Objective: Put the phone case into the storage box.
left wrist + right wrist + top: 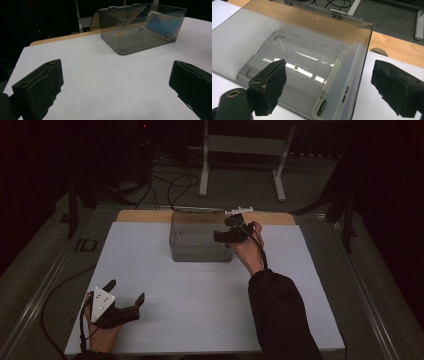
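Smoky clear plastic box [200, 242] standing open-topped toward the far middle of the white table surface [200, 295], back edge near the wooden strip [145, 216]; hinges on its rear rim in the right gripper view. Phone case [337, 87] leaning upright inside against the box's right end wall, pale and translucent from the right gripper view, blue face showing through the wall [162, 25] in the left gripper view. Right gripper [231, 230] held over the box's right end, jaws spread wide, one over the box interior and one outside the end wall, holding nothing. Left gripper [125, 292] low at the near left corner of the table, well apart from the box, jaws wide open and empty; grey plate on top, cable trailing off leftward.
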Demonstrator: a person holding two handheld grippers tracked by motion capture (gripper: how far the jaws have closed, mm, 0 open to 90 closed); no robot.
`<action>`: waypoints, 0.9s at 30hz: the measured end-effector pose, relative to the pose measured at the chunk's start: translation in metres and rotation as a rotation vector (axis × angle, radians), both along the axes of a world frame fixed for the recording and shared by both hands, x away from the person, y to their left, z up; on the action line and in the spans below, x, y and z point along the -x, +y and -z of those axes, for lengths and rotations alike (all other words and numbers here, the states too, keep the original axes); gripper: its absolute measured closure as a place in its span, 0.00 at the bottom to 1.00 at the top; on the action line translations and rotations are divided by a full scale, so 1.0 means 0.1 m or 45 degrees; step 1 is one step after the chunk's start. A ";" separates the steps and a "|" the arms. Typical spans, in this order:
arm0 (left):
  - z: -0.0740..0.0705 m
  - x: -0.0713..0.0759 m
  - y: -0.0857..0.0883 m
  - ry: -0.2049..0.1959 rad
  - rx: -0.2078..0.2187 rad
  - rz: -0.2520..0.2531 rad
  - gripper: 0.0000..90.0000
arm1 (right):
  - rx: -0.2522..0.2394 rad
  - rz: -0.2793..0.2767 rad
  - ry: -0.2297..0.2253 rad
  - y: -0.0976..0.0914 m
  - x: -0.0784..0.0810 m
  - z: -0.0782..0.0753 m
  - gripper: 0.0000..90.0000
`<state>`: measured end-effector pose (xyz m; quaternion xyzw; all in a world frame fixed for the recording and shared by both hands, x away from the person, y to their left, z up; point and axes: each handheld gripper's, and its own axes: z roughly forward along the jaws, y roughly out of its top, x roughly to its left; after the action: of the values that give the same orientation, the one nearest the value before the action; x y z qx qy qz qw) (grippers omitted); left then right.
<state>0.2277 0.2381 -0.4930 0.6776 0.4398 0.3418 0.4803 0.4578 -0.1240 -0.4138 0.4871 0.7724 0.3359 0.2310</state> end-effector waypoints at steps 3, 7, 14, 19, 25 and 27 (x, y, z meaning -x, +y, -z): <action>0.00 0.00 0.00 0.001 0.000 0.000 0.00 | 0.017 -0.010 -0.018 -0.04 0.05 -0.02 0.14; 0.00 0.00 0.00 0.001 0.000 0.000 0.00 | -0.003 -0.003 -0.072 -0.10 0.14 -0.03 0.12; 0.01 -0.01 0.00 0.008 0.000 0.000 0.00 | -0.025 -0.024 -0.115 -0.20 0.29 -0.02 0.11; 0.01 -0.01 0.00 0.013 0.000 0.000 0.00 | -0.036 -0.041 -0.125 -0.26 0.39 0.01 0.11; 0.01 -0.02 0.00 0.023 0.000 -0.006 0.00 | -0.038 -0.057 -0.142 -0.33 0.53 0.03 0.11; 0.01 -0.02 0.01 0.027 0.000 -0.005 0.00 | -0.045 -0.060 -0.149 -0.37 0.59 0.03 0.11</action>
<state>0.2297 0.2387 -0.4942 0.6804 0.4459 0.3357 0.4749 0.3990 -0.1612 -0.4165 0.4523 0.7627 0.3826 0.2594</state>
